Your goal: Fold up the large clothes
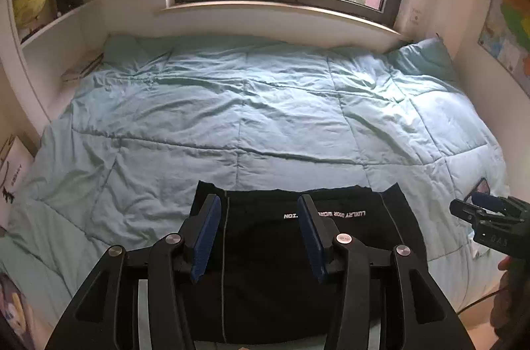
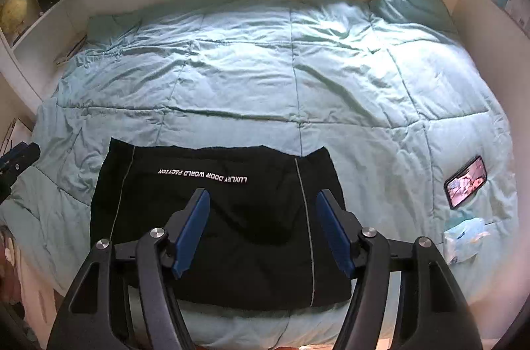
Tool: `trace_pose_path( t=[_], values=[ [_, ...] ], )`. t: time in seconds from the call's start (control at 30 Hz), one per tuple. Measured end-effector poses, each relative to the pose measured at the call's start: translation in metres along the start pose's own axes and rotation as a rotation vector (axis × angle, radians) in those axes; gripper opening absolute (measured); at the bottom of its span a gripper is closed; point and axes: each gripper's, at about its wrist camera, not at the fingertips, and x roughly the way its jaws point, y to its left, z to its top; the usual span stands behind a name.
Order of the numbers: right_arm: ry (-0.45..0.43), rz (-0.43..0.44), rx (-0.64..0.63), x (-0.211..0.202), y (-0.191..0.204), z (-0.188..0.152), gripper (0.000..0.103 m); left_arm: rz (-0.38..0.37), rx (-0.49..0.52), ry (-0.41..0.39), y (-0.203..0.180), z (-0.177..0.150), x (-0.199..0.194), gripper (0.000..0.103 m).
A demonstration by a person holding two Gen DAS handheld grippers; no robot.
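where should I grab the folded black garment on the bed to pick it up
Judging by its pose, take the black garment at its two near corners, one gripper each, coming from the bed's near edge. It lies flat on the quilt, so those corners are closest and easiest to pinch.

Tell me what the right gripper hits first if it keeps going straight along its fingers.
Most likely the folded black garment on the quilt. The right gripper is open, with nothing between the fingers, and points down at the cloth's middle, below its white lettering. Nothing else shows in that line, though depth is hard to judge.
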Motion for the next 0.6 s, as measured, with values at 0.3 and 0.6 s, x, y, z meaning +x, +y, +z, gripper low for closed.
trace_pose_path(
  t=[0.3, 0.6],
  values=[
    [0.003, -0.026, -0.026, 0.003, 0.011, -0.001, 0.070, 0.061, 0.002, 0.039, -0.009, -0.008, 0.009, 0.049],
    [0.043, -0.016, -0.014, 0.018, 0.011, -0.009, 0.070, 0.115, 0.035, 0.081, -0.025, -0.017, 0.014, 0.049]
  ],
)
